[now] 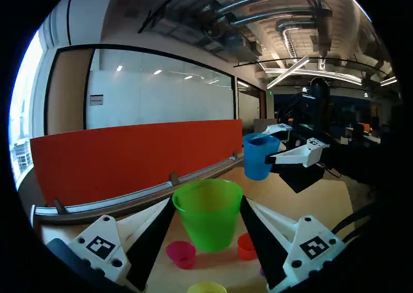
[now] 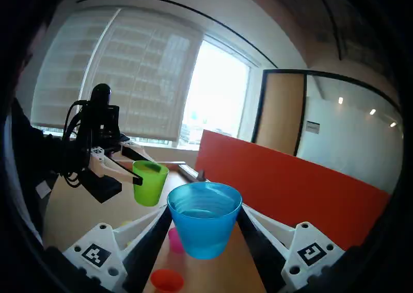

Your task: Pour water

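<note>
My left hand-held gripper [image 1: 207, 206] is closed on the green cup [image 1: 209, 221]. My right hand-held gripper [image 2: 204, 210] is closed on the blue cup [image 2: 204, 239], which holds water [image 2: 199, 214] and hangs upright, apart from the green cup.

Risk: tipping before the blue rim is over the green cup spills onto the desk [image 1: 320, 195] and the small cups [image 1: 181, 253] below the green cup.

I cannot tell what the green cup contains.

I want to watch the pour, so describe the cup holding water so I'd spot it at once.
Find the long red partition beside the wooden table. Before it, two big cups are held aloft above the table. The one with water is the blue cup; the other is a green cup.
</note>
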Tool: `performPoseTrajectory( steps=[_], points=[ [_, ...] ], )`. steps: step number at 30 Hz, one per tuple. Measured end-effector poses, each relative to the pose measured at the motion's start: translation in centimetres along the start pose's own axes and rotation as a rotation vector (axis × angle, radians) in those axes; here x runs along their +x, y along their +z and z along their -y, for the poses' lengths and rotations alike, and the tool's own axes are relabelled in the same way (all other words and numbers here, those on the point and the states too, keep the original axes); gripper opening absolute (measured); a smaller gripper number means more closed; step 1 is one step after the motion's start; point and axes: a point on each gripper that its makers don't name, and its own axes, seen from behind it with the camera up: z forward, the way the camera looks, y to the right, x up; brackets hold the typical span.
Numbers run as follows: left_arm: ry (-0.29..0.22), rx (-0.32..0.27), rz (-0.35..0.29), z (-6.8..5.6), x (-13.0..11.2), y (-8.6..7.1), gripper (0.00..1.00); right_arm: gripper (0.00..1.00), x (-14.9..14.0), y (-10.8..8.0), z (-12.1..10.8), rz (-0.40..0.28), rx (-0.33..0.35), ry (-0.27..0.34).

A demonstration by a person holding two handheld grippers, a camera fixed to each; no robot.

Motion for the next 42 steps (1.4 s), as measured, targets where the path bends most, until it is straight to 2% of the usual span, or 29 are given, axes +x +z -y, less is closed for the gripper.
performPoseTrajectory(
  steps=[5,17,26,42],
  points=[
    [-0.004,-0.003,0.001,-0.2,-0.2,0.0,0.88,0.9,0.4,0.1,0.1,0.007,0.01,-0.044],
    [0.001,-0.023,0.007,-1.7,-0.6,0.1,0.88,0.9,1.3,0.9,0.5,0.02,0.03,-0.154],
    [0.001,-0.03,0.007,-2.2,-0.7,0.0,0.88,0.9,2.3,1.5,0.7,0.024,0.04,-0.243],
    [0.01,-0.045,0.007,-2.8,-0.6,0.0,0.88,0.9,3.3,2.8,1.6,0.045,0.071,-0.347]
  ],
)
